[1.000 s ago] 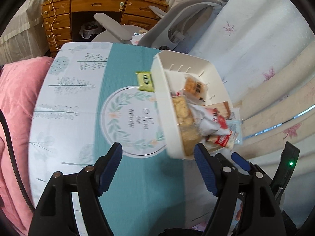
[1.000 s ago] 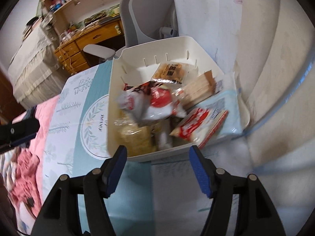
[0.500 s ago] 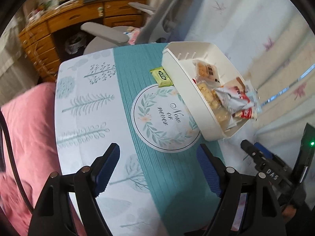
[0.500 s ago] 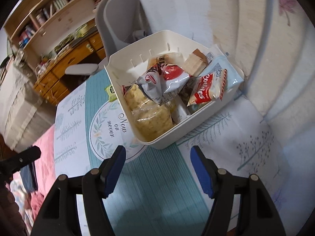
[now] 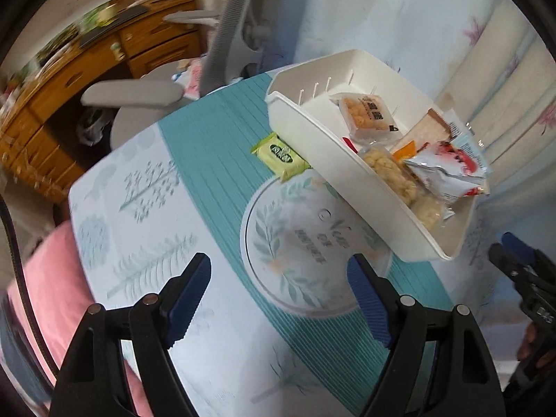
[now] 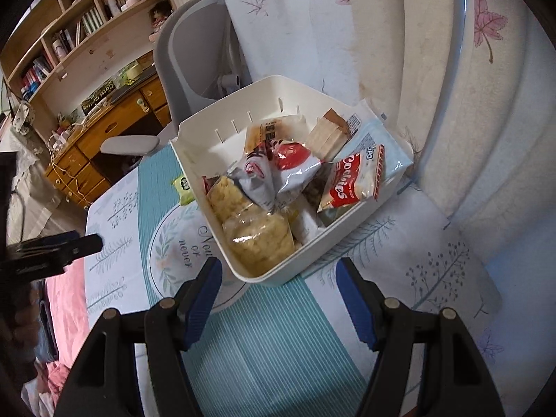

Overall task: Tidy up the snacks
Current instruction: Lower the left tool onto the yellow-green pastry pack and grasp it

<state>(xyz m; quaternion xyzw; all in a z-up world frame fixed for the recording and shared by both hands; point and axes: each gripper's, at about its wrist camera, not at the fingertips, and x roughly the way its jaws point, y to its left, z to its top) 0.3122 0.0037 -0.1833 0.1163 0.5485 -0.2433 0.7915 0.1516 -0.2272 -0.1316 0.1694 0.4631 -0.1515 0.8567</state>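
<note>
Both tongs, left (image 5: 278, 299) and right (image 6: 278, 299), gape empty; bin (image 6: 347, 243) of snacks upper right on the surface (image 6: 264, 347), perhaps overhanging; green packet (image 5: 280, 155) beside its wall; foreground bare.

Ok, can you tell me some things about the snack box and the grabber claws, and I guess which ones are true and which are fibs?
1. The white bin has several snack packs in it. True.
2. The green snack packet lies inside the bin. False: it lies on the tablecloth, right beside the bin's outer wall.
3. The right gripper is squeezing a bag of cookies. False: it is open and empty; the red and white cookies pack sits in the bin.
4. The left gripper holds nothing. True.
5. A grey chair stands behind the table. True.
</note>
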